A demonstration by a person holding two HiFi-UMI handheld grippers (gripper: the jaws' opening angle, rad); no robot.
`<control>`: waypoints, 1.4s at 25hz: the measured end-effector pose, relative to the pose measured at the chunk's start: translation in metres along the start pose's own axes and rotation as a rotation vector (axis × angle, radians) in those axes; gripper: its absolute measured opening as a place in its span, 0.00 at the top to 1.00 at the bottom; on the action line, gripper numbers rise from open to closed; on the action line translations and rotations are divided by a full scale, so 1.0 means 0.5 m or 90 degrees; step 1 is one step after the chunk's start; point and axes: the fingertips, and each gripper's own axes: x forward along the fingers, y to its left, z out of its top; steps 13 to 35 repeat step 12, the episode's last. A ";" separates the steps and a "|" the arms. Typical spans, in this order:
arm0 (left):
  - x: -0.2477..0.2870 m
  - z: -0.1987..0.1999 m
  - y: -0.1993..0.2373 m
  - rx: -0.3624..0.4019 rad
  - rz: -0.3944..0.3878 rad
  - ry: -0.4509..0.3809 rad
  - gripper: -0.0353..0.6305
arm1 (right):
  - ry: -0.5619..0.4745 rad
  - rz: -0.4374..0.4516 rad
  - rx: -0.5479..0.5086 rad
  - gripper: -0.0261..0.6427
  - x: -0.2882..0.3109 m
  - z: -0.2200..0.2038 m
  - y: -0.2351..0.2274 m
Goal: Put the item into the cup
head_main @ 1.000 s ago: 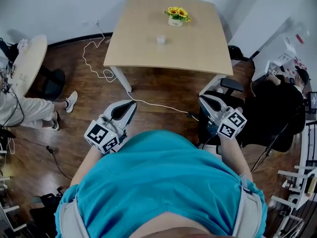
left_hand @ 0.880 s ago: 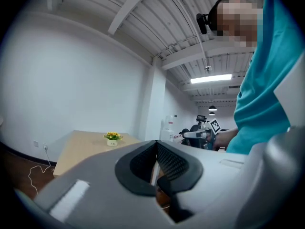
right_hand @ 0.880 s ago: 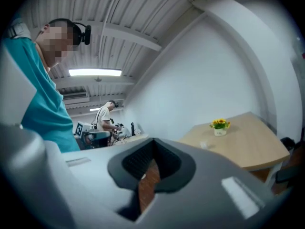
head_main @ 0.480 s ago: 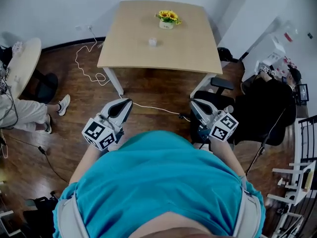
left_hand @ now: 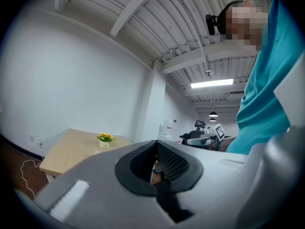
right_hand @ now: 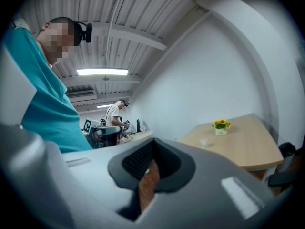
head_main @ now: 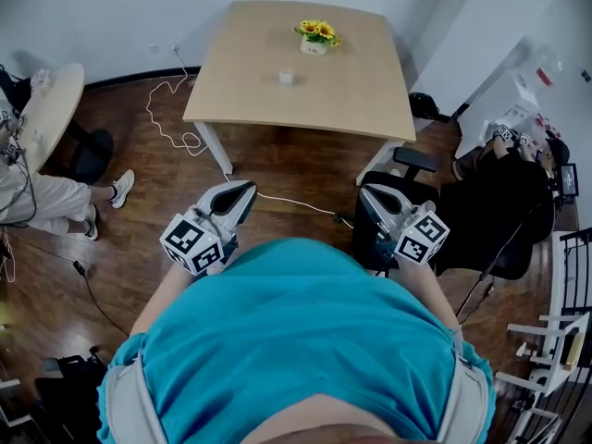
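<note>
Floor (head_main: 296, 169): dark wood boards. Only the head view shows it, with a white cable (head_main: 176, 109) looping across it by the table's left leg.
Teal shirt (head_main: 296, 340): fills the lower half of the head view. Each gripper view shows it at one edge.
Table (head_main: 351, 91): pale wood and square, well apart from both claws.
Black chair (head_main: 481, 220): just beside the right claw. The head view shows it best.
Ceiling: ribbed panels and strip lights, seen only in the two gripper views.
Standing person (right_hand: 114, 114): in a white shirt at a far bench, seen only in the right gripper view.
Left claw (head_main: 246, 188): pressed together with nothing in it, held low in front of the body. Its ribbed pads meet at the tips in its own view (left_hand: 156, 149).
Right claw (head_main: 366, 193): pressed together and empty, with its pads meeting at the tips (right_hand: 153, 149).
Marker cubes: black-and-white square patterns, no readable words.
Flower pot (head_main: 314, 37): yellow blooms in a white pot at the table's far edge. Its label is too small to read.
Cup (head_main: 288, 78): small, pale and upright on the table, near the flower pot. The right gripper view also shows it (right_hand: 205, 141).
Item: cannot be picked out in any view.
</note>
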 end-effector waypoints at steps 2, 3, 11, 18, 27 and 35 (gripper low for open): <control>-0.001 0.002 0.001 -0.001 0.001 -0.001 0.94 | 0.002 0.002 -0.003 0.96 0.003 0.002 0.003; -0.002 0.003 0.002 0.000 0.001 -0.001 0.94 | 0.004 0.003 -0.006 0.96 0.005 0.002 0.005; -0.006 0.011 0.011 0.009 -0.001 -0.005 0.94 | 0.006 0.006 -0.019 0.96 0.017 0.007 0.011; -0.006 0.012 0.012 0.010 -0.002 -0.005 0.94 | 0.006 0.006 -0.020 0.96 0.018 0.007 0.011; -0.006 0.012 0.012 0.010 -0.002 -0.005 0.94 | 0.006 0.006 -0.020 0.96 0.018 0.007 0.011; -0.006 0.012 0.012 0.010 -0.002 -0.005 0.94 | 0.006 0.006 -0.020 0.96 0.018 0.007 0.011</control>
